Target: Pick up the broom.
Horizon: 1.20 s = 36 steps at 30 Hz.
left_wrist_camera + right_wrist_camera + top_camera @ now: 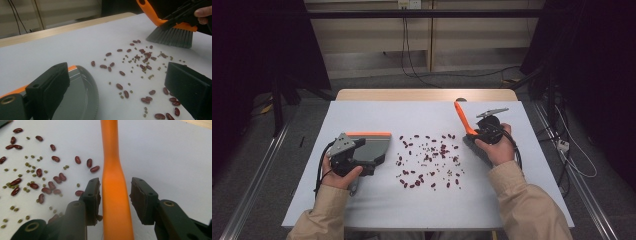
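Beans [428, 160] lie scattered over the middle of the worktop [372, 210]: dark red kidney beans mixed with much smaller green ones, loose and apart from one another. They look light, hard and smooth, so I judge they will roll and skip under a fast stroke; slow, short sweeps toward the dustpan should keep them together.

The brush [468, 131] stands near the right edge of the spread, bristles down on the worktop, orange handle [112, 182] slanting up toward the far edge. The right tool [115, 200] sits around the handle's thicker lower part; in the right gripper view the left jaw is against the plastic while a gap shows at the right jaw, so the hold looks loose or not fully closed. The handle is stiff, glossy plastic and likely slippery, so the waist just above the bristles is the sensible place to clamp.

The dustpan [371, 147] lies left of the beans, its open lip facing them. The left tool [346, 155] is at its rear; its jaws stand wide apart in the left gripper view, one over the pan's grey floor [75, 100]. Whether it grips the pan I cannot tell. The pan seems light and may slide if unheld.
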Motion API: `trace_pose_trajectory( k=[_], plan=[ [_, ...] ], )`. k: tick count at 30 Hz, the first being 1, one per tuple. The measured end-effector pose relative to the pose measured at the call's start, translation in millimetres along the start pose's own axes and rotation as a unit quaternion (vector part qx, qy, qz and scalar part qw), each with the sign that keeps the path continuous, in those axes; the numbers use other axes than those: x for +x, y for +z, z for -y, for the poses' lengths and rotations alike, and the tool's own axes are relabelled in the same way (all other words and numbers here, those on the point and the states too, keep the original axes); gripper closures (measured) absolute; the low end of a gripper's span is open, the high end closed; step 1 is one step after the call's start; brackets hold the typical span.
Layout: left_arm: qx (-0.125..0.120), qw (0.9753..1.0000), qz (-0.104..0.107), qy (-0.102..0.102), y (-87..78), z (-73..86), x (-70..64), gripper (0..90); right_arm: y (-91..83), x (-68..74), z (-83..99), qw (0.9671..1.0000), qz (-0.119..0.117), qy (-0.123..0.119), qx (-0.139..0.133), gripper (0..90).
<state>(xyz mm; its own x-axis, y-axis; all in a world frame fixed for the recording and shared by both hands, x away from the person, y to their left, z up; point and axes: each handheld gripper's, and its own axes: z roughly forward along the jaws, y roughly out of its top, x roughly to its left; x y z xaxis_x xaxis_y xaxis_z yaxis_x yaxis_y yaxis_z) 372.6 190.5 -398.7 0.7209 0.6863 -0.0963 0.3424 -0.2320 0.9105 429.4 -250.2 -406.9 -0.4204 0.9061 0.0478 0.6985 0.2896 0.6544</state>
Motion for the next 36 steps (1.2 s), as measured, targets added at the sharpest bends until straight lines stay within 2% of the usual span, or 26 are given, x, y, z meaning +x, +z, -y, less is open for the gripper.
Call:
trace_pose_trajectory(
  k=[6, 8, 10, 15, 19, 25, 31, 36],
  plan=[
    [0.001, 1.0000, 0.000, -0.001, 0.0, 0.3, -1.4, 5.7, -15.1, 1.0, 8.1, 0.9999, 0.007, -0.007, 0.012, 57.6],
    [0.002, 1.0000, -0.001, 0.000, -0.2, 0.4, -1.7, 5.7, -15.6, 1.5, 11.2, 0.9998, -0.002, -0.015, 0.015, 60.8],
    [0.003, 1.0000, -0.001, -0.001, -0.5, 0.5, -1.4, 5.7, -14.4, 0.6, 15.3, 0.9997, 0.001, -0.019, 0.015, 63.2],
    [0.004, 1.0000, -0.002, -0.004, -2.1, 2.1, 1.1, 5.7, -9.5, -4.0, 21.9, 1.0000, -0.001, -0.001, 0.000, 70.7],
    [0.004, 1.0000, 0.000, -0.006, -5.2, 4.9, 4.5, 5.7, -9.6, -7.4, 22.3, 0.9998, -0.009, 0.016, 0.003, 70.9],
    [0.005, 0.9999, 0.002, -0.015, -10.6, 10.6, 10.0, 5.5, -12.4, -9.5, 23.2, 0.9995, -0.016, 0.027, 0.002, 71.0],
    [0.012, 0.9998, 0.009, -0.015, -12.7, 16.7, 12.1, 5.3, -13.8, -11.1, 20.2, 0.9988, -0.022, 0.026, -0.034, 71.1],
    [0.016, 0.9997, 0.013, -0.016, -11.7, 19.5, 12.4, 5.3, -10.8, -12.2, 13.6, 0.9985, -0.024, 0.019, -0.045, 71.1]
  ],
)
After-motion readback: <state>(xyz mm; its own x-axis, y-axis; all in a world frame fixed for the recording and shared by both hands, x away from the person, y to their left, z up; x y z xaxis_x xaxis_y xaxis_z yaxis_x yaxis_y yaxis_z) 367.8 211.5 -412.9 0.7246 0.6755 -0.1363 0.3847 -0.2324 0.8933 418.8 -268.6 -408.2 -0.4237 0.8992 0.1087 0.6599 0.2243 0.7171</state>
